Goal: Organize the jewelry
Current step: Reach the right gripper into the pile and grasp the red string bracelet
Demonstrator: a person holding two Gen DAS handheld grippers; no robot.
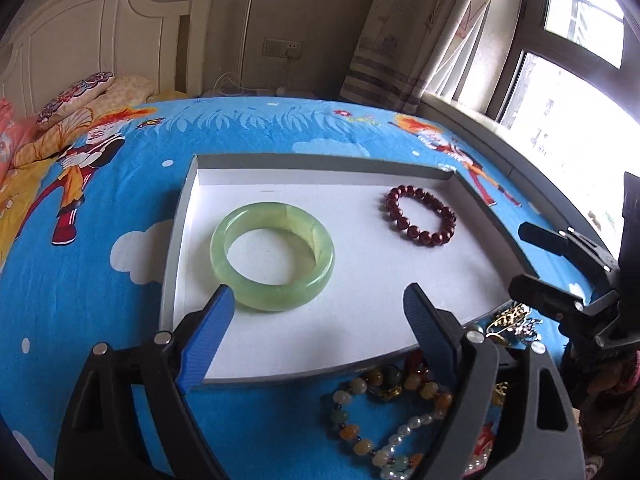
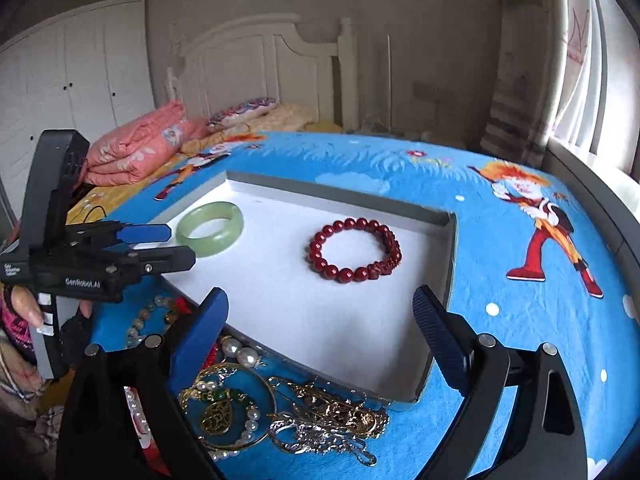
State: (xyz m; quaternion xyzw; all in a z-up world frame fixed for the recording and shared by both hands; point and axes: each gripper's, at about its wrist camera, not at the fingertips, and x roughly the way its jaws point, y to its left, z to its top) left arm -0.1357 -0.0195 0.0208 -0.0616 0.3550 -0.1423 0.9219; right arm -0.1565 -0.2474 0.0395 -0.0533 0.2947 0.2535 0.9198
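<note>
while both tongs gape empty | jewelry heap beside tray | bangle, beads inside

Both wrist cameras look steeply down from close above the bed's near edge toward twelve o'clock, sharing the white tray, green bangle and red bead bracelet

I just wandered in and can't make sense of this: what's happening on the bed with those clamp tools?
A person is sorting jewelry with a two-finger tool in each hand. A green bangle and a red bead bracelet already lie apart in the shallow white box on the blue bedspread. The left gripper and right gripper are both open and empty. A tangle of necklaces and bead strings waits beside the box.
</note>
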